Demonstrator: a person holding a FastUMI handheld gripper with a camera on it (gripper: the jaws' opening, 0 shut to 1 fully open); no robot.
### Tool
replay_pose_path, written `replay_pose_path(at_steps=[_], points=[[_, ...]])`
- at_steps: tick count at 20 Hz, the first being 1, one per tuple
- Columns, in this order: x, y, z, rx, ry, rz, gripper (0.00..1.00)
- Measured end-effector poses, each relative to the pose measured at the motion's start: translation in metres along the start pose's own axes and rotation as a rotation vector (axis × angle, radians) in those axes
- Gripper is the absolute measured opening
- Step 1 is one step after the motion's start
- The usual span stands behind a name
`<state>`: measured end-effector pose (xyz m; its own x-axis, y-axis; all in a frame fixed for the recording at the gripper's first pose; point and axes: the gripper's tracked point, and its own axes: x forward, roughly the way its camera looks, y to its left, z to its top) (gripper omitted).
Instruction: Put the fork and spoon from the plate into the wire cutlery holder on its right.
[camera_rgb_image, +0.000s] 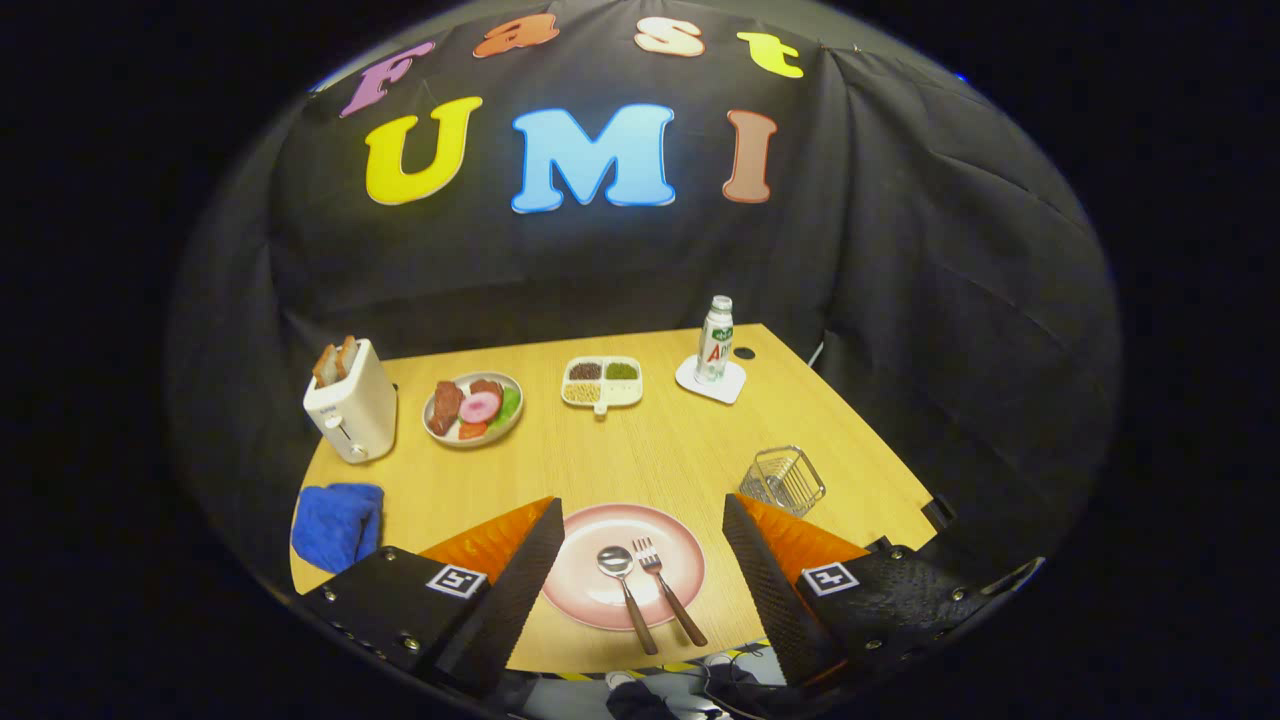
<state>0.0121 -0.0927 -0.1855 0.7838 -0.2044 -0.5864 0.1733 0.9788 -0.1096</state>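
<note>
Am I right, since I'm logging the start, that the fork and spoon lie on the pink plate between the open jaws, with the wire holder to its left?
Not quite: the gripper view shows the wire holder to the right of the pink plate. The fork and spoon do lie on it, between the gripper's open jaws.

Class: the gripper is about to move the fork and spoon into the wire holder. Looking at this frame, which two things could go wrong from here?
1. The spoon and fork lie close side by side on the pink plate, between the open gripper fingers. Closing could catch both, or nudge one away.

2. The wire cutlery holder is small, looks light and leans. A utensil lowered off-centre might hit its rim and tip it.
</note>
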Motion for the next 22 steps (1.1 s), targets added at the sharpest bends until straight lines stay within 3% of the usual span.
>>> replay_pose_path(at_steps=[9,12,17,19,22], points=[[0.035,-0.028,-0.086,-0.172,0.336,-0.079,0.94],[0.047,-0.037,-0.108,-0.253,0.428,-0.097,0.83],[0.057,-0.045,-0.142,-0.328,0.564,-0.107,0.82],[0.063,-0.046,-0.153,-0.354,0.599,-0.099,0.64],[0.069,-0.043,-0.166,-0.359,0.643,-0.081,0.64]])
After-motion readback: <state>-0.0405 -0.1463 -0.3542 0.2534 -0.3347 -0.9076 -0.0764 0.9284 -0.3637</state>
